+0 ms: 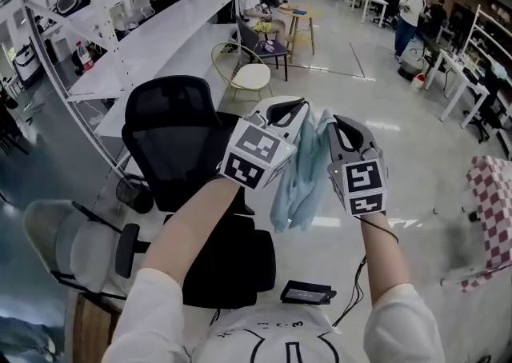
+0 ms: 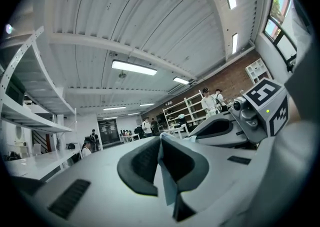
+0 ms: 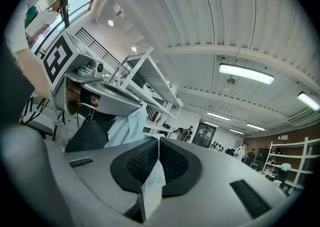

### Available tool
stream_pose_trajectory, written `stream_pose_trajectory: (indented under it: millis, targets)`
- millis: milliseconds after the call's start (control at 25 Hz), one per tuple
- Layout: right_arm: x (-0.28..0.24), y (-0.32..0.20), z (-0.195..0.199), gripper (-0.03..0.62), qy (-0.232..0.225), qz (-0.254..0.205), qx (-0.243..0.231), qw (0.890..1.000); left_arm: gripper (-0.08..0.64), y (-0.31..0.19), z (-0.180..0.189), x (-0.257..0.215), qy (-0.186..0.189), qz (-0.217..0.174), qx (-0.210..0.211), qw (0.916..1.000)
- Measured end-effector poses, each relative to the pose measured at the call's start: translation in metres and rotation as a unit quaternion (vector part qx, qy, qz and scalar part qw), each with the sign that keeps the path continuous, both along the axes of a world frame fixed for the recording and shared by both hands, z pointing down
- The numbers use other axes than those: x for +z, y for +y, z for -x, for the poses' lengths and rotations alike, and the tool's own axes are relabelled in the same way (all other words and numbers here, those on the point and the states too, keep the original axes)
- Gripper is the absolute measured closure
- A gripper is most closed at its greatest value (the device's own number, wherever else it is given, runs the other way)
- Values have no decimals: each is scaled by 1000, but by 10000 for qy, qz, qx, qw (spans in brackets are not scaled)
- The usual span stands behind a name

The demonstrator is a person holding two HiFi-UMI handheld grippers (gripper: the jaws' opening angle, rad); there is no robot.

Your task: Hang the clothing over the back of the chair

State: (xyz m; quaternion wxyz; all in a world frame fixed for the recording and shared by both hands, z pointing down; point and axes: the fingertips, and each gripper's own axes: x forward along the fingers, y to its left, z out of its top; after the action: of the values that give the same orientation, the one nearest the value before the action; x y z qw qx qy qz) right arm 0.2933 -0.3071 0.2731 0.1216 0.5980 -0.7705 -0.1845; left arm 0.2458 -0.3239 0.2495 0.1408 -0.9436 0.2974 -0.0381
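Pale-blue clothing point(image 1: 294, 185), pinched by left gripper point(image 1: 298, 113) and right gripper point(image 1: 334, 131), hangs beside chair point(image 1: 172, 141).

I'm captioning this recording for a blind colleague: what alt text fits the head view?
Two hand-held grippers, the left gripper and the right gripper, hold a light blue cloth garment between them, jaws shut on it, beside a black mesh office chair. Behind: a pale glossy floor, long white shelving, people at desks.

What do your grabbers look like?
The left hand-held gripper and right hand-held gripper are light grey shells with dark ribbed pads and a black-and-white marker cube each. A black cable trails by the right arm. White sleeves.
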Motion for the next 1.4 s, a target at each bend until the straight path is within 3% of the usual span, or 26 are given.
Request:
stream_pose_trajectory:
  millis: [280,480,1040,1400]
  targets:
    - [-8,-32,7,563,190,42,838,9963,534,-42,39,-11,-154,132,286,9994]
    - [-14,-61,9,563,296,202,1025,9941,534,-73,50,-12,-298,109,361,9988]
    - [-12,-185,-1,563,988,351,616,9926,534,-194,31,-8,-50,593,-136,9981]
    - [-20,-254,-9,563,1380,280,124,9900,534,-271,38,-13,-213,535,-712,9958]
